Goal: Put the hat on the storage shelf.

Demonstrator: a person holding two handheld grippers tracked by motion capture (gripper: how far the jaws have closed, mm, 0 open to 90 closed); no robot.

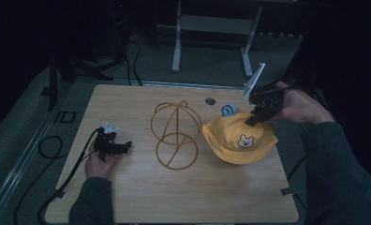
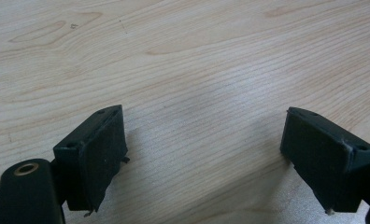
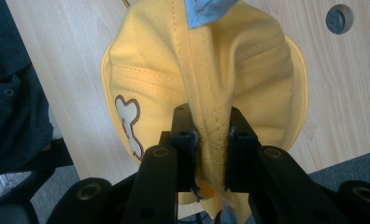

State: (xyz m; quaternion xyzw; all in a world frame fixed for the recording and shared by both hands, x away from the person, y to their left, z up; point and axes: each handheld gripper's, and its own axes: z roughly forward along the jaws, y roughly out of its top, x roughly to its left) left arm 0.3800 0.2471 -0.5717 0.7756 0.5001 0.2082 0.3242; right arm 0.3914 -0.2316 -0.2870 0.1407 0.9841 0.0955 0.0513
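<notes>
Right gripper [image 3: 210, 140] is clamped on a pinched fold of the yellow hat [image 1: 237, 136], at the hat's far right side by the crown seam. The hat sits on the table [image 1: 141, 197] right of centre, bear face toward the person, just right of the wire stand [image 1: 175, 134]. Likely step: lift the hat and set it over the stand. To do it well, keep the pinch firm (only a thin ridge of cloth is between the pads), lift high enough for the brim to clear the wire top, then lower the crown centred on it. Left gripper [image 2: 202, 154] rests wide open with nothing in it, low over bare wood at the table's left; it could steady the stand's base ring. Table is light wood grain with a round hole [image 1: 210, 101] at the far edge. Room is dark, grey floor, cables at left, a white frame [image 1: 211, 28] behind.
</notes>
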